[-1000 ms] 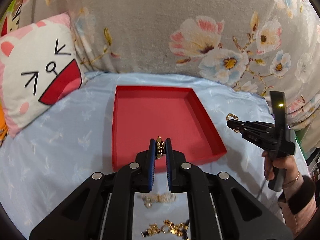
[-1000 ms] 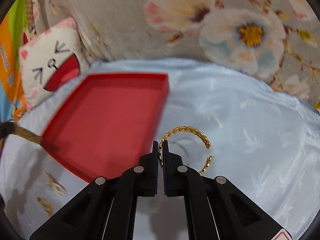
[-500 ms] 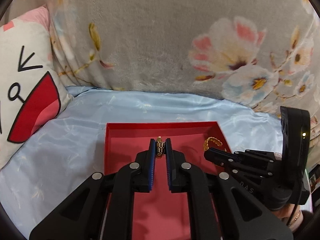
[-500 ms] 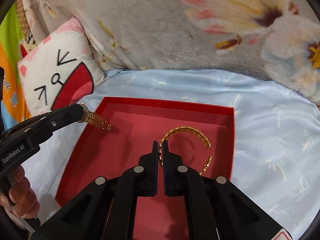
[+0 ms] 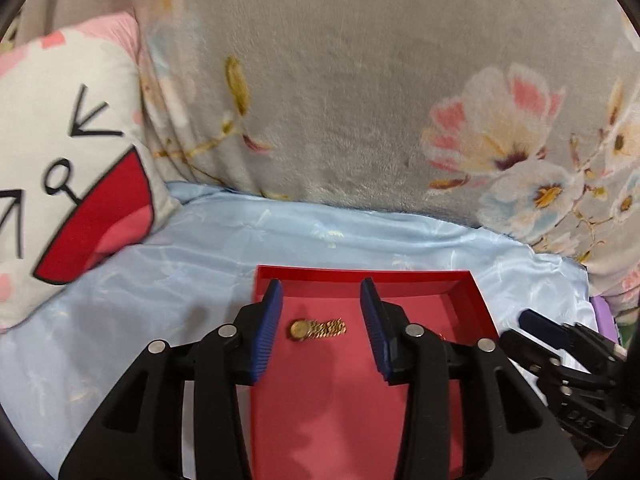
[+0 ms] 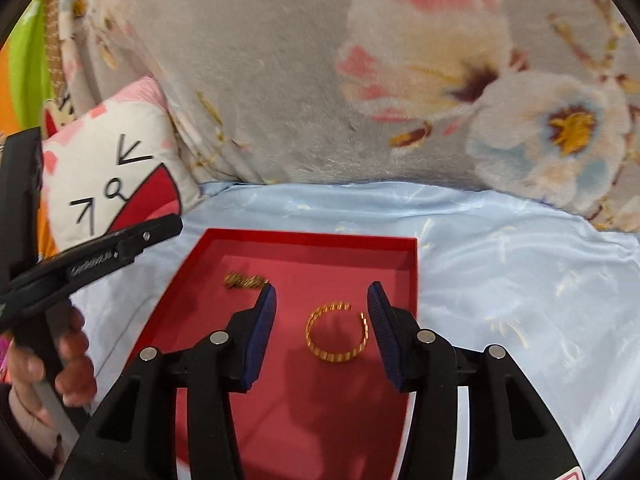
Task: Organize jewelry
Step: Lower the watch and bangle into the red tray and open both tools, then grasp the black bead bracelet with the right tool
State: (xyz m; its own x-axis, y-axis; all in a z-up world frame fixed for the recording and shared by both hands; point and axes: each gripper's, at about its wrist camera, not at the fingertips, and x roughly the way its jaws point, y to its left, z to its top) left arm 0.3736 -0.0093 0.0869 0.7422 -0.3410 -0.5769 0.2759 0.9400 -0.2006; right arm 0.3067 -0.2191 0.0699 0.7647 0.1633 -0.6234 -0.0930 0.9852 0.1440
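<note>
A red tray (image 5: pixel 472 296) lies on the light blue sheet; it also shows in the right wrist view (image 6: pixel 304 240). A gold watch (image 5: pixel 316 328) lies on the tray floor between the open jaws of my left gripper (image 5: pixel 322 330), which is empty. The watch shows in the right wrist view (image 6: pixel 245 281) too. A gold open bangle (image 6: pixel 336 335) lies in the tray between the open jaws of my right gripper (image 6: pixel 322 332), also empty. The right gripper's body shows at the left view's right edge.
A cat-face pillow (image 5: pixel 68 168) leans at the left. A grey floral blanket (image 5: pixel 360 100) rises behind the tray. The blue sheet (image 6: pixel 520 264) spreads to the right of the tray. A hand (image 6: pixel 60 364) holds the left gripper's handle.
Both grippers have opened. The watch dropped from the left gripper onto the tray floor, and the bangle dropped from the right gripper into the tray.
</note>
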